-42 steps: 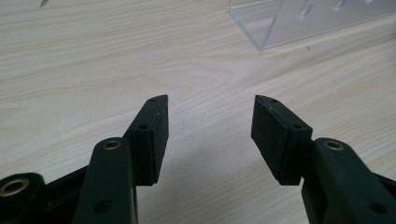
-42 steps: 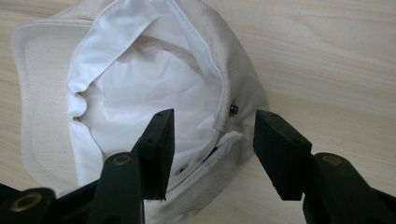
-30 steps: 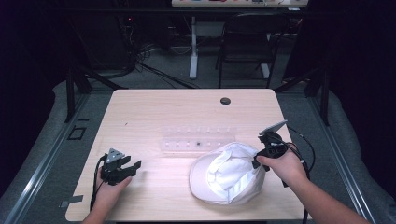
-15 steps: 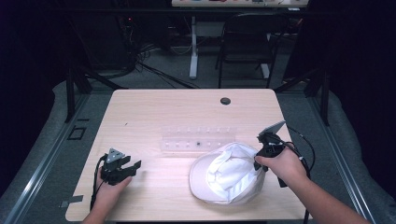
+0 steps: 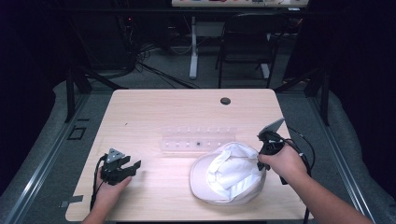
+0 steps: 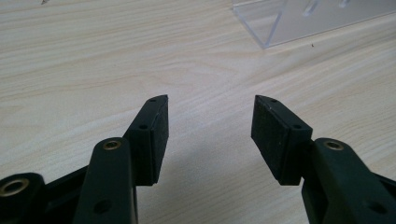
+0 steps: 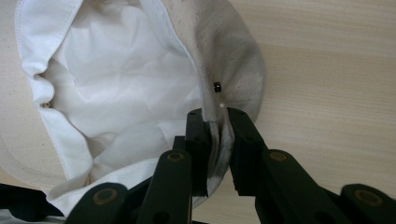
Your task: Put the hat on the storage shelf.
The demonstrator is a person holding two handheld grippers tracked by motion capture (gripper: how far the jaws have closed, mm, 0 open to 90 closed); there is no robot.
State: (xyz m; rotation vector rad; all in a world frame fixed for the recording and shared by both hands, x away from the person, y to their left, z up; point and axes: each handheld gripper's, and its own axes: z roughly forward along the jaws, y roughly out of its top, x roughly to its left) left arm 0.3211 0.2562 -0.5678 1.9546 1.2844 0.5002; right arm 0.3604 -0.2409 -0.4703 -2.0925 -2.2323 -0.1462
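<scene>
A white cap (image 5: pixel 229 173) lies upside down on the wooden table (image 5: pixel 154 112), its lining facing up (image 7: pixel 116 84). My right gripper (image 5: pixel 262 154) sits at the cap's right edge. Its jaws have just been closing and are now shut on the cap's rim (image 7: pixel 218 135), the cloth pinched between the pads. My left gripper (image 5: pixel 133 167) rests near the table's front left, held by a hand. It stands open (image 6: pixel 210 126) over bare wood with nothing between its fingers.
A clear plastic rack (image 5: pixel 198 139) lies across the middle of the table just behind the cap; its corner (image 6: pixel 280 18) appears ahead of the left gripper. A dark round hole (image 5: pixel 225 101) sits near the far edge. A chair (image 5: pixel 247 42) stands beyond the table.
The right hand and gripper stay at the cap's right edge; no shift of the cap or the left gripper is visible.
</scene>
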